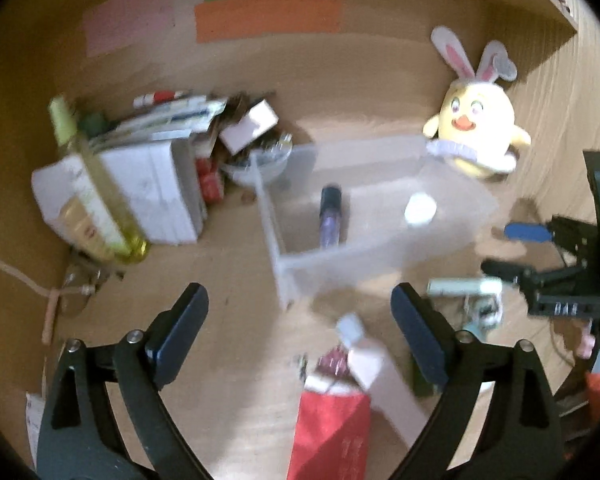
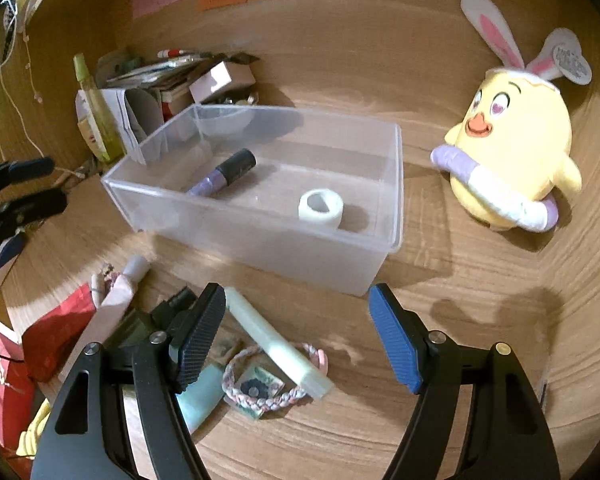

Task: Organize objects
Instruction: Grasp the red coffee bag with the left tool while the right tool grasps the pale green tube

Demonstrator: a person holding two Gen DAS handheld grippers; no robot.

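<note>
From the left wrist camera, the left gripper hangs above a wooden desk with its fingers spread wide, holding nothing; a clear plastic box sits just ahead (the picture is blurred), with a purple bottle and a white tape roll inside. From the right wrist camera, the right gripper is likewise spread wide and empty, hovering over a pale green tube lying across a braided bracelet, just in front of the box. A yellow plush chick stands to its right.
</note>
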